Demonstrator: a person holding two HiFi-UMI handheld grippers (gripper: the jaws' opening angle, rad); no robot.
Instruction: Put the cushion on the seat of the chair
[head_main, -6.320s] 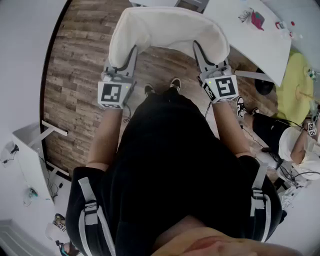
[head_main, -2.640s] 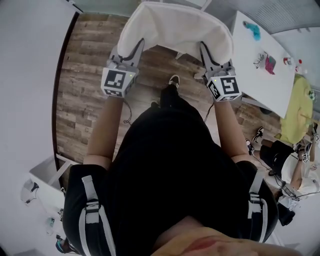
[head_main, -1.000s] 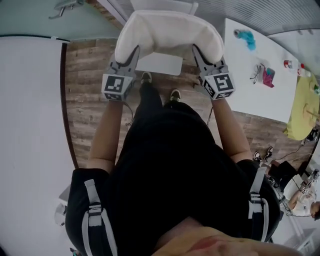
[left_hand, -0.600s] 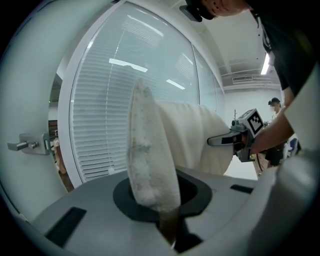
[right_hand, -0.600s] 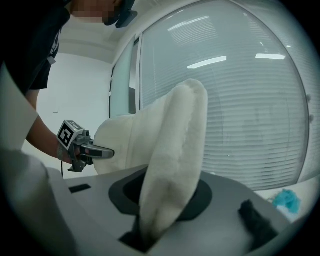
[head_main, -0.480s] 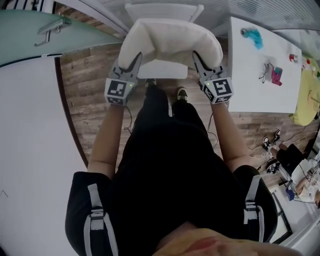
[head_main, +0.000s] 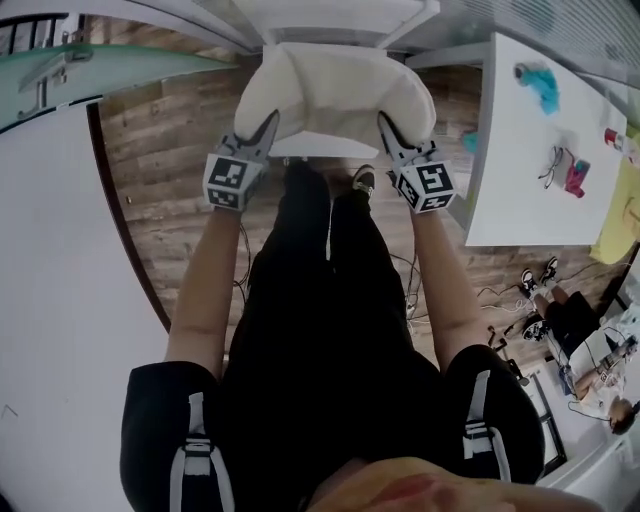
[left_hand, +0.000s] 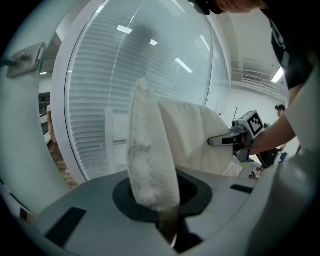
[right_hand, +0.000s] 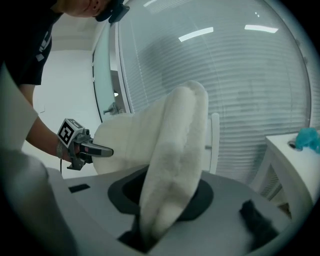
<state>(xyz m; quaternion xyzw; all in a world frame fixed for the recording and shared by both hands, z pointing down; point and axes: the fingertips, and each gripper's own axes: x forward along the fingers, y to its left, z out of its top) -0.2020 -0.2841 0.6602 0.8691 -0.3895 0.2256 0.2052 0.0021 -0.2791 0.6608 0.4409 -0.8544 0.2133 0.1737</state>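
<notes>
Clamped cushion's left edge in left tool; eased right tool's jaws open around its right edge. Held cushion at 12 o'clock, over chair seat.

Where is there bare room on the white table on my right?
The table is bare along the edge toward the chair and at its near corner. It is crowded farther out: a teal thing, glasses, a pink item.
</notes>
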